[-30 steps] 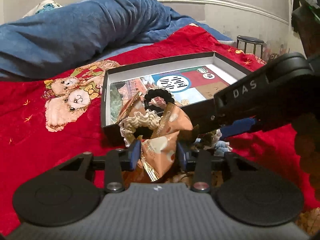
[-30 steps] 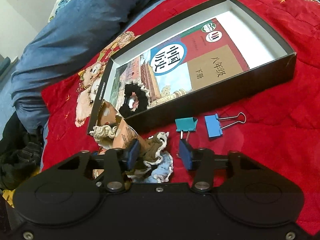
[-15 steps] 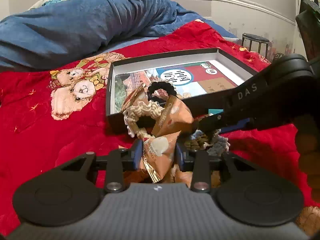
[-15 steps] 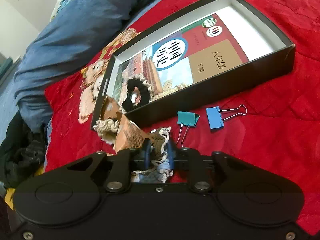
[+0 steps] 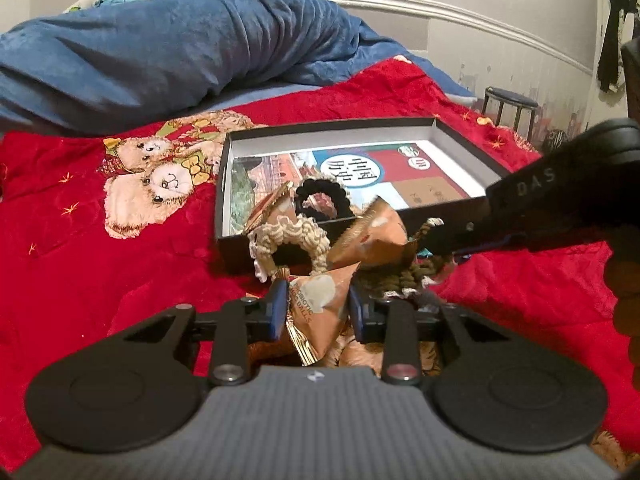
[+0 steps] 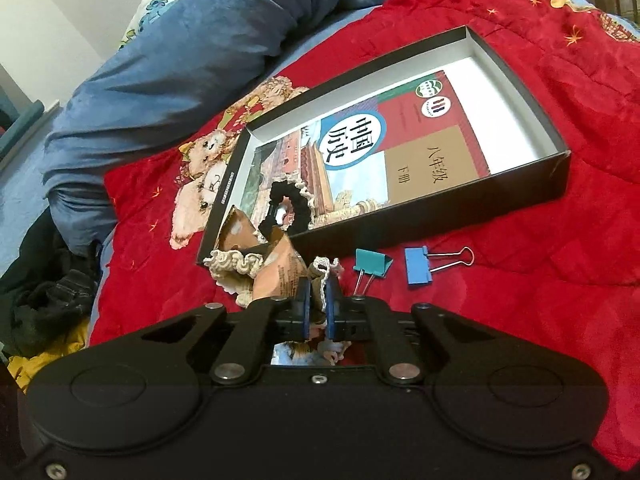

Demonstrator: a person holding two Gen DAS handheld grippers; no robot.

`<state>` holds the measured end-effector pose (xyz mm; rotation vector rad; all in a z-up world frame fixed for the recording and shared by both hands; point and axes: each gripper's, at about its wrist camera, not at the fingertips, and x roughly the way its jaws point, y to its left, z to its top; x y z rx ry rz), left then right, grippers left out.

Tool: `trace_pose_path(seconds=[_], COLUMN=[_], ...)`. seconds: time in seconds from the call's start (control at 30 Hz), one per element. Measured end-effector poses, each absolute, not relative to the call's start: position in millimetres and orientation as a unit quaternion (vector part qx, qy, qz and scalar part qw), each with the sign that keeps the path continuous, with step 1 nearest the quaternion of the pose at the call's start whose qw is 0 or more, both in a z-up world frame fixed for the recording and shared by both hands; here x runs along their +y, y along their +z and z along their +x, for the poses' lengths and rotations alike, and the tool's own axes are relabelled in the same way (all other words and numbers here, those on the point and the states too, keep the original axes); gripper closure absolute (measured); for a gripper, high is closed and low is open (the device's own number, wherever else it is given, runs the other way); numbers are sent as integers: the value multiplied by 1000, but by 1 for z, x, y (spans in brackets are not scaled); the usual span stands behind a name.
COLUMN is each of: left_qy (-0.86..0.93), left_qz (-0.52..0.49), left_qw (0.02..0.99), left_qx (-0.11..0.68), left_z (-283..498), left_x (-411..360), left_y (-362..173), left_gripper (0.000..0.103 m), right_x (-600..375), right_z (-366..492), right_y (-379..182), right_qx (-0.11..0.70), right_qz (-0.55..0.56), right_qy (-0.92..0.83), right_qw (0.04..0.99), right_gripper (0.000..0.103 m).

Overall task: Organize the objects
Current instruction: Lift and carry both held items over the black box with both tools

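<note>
The left claw [image 5: 316,310], jaws just closing, pinches the snack packet [image 5: 320,296], whose long axis points ahead toward the box [image 5: 460,140]. The right claw [image 6: 315,312] clamps the brown scrunchie [image 6: 322,276].

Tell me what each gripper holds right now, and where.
Left gripper pinches the orange snack packet at its near corner. Right gripper is shut on the brown scrunchie, on its frilly edge.

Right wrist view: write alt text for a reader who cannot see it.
The right gripper is shut on a brown, white-edged scrunchie lying on a red blanket, beside an orange snack packet. Just beyond lie a teal binder clip and a blue binder clip. Behind them, an open black box holds a textbook and a black scrunchie.
</note>
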<state>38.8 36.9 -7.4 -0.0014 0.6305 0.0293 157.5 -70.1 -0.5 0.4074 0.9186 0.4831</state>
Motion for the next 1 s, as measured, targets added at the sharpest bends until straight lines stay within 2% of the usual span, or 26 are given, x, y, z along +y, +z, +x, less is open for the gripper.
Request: trace_pose_path(seconds=[0.33, 0.7, 0.8, 1.0], left_qy=[2, 0, -1, 4], left_qz=[-33, -31, -25, -20], left_qw=[953, 955, 956, 962], left_qx=[302, 293, 291, 271], left_z=[36, 27, 26, 23], left_x=[41, 27, 20, 10], left_y=[-1, 1, -1, 0], left_gripper=[67, 67, 67, 67], right_x=[-83, -114, -118, -131], right_z=[137, 110, 107, 107], right_y=[14, 26, 28, 31], right_qx=[437, 424, 419, 400], right_qz=[182, 186, 158, 192], right_qy=[255, 259, 238, 245], right_qw=[843, 847, 862, 862], right_gripper=[95, 95, 95, 95])
